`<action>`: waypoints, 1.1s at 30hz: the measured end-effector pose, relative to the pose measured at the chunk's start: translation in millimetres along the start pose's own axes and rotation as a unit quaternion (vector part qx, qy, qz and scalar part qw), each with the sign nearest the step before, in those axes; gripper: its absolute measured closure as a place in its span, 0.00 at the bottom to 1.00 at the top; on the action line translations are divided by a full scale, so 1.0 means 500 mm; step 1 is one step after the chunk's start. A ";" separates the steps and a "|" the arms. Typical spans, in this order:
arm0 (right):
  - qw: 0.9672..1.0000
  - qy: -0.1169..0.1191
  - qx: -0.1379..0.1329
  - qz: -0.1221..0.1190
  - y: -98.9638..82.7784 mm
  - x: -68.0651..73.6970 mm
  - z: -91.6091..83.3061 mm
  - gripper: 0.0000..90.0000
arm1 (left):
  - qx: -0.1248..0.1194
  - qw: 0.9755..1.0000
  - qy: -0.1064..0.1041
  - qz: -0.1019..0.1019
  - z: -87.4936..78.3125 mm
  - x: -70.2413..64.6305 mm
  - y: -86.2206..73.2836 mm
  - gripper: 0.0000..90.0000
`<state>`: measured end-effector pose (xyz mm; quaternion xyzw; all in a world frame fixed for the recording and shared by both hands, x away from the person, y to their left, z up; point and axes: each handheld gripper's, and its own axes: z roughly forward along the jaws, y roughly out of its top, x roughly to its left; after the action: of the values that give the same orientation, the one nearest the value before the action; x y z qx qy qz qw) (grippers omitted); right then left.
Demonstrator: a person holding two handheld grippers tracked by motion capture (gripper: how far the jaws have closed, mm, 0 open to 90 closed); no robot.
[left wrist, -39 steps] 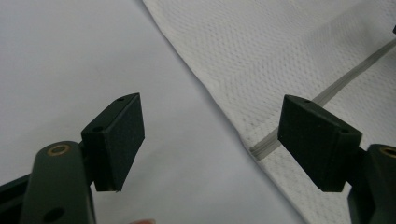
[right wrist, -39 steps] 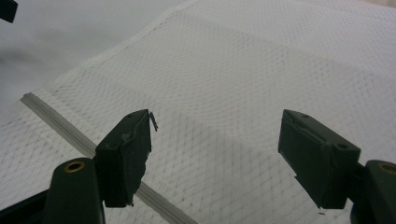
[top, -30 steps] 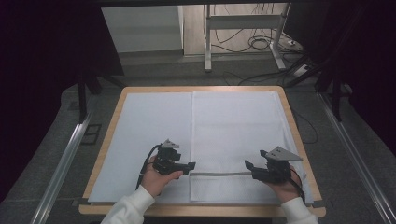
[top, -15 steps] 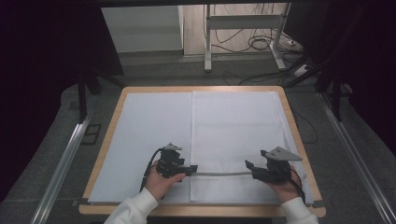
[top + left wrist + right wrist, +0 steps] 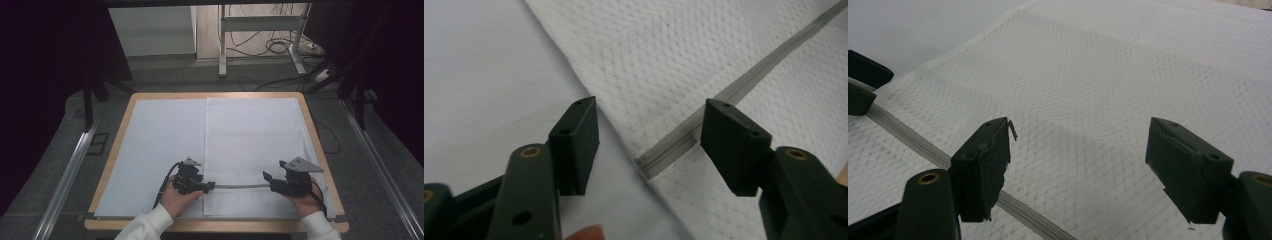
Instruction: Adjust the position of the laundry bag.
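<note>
A white, waffle-textured towel [image 5: 250, 145] with a grey stripe [image 5: 239, 186] lies on a plain white sheet [image 5: 160, 145]; the bench [image 5: 122, 107] rim is tan wood, both grippers black.

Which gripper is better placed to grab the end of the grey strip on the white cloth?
Left, probably. The left gripper has its open jaws either side of the grey strip's cut end at the textured cloth's edge. The right gripper's open jaws sit mid-strip.

Cables [image 5: 274, 46] beyond wooden table [image 5: 320, 150]
</note>
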<state>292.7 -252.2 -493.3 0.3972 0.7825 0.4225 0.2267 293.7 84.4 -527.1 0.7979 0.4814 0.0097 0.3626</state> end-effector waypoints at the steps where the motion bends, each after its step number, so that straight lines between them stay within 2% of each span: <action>1: 1.000 0.000 0.000 0.000 0.000 0.000 0.000 0.28 | 0.002 1.000 0.005 0.008 0.001 -0.002 0.000 0.46; 6: 1.000 -0.003 -0.001 0.002 0.000 -0.001 -0.001 0.28 | 0.000 0.999 0.029 0.034 0.007 -0.013 0.002 0.56; 9: 1.000 -0.003 -0.001 0.002 0.001 0.000 -0.001 0.28 | -0.002 0.998 0.039 0.042 0.010 -0.015 0.003 0.68; 14: 1.000 -0.005 -0.002 0.002 0.001 0.000 -0.001 0.28 | -0.004 0.996 0.053 0.072 0.018 -0.023 0.008 0.82; 21: 1.000 -0.006 -0.005 0.004 0.002 -0.003 -0.003 0.28 | -0.011 0.996 0.045 0.080 0.022 -0.019 0.013 0.96; 28: 1.000 -0.008 -0.005 0.004 0.002 -0.004 -0.005 0.28 | -0.015 0.996 0.040 0.082 0.020 -0.017 0.013 0.98; 33: 1.000 -0.015 0.000 0.007 0.003 -0.010 -0.006 0.28 | -0.014 0.997 0.032 0.074 0.016 -0.013 0.013 0.98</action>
<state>294.0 -257.2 -490.1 0.4088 0.7763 0.4179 0.2358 298.1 73.0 -527.1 0.8253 0.4321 0.0686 0.3569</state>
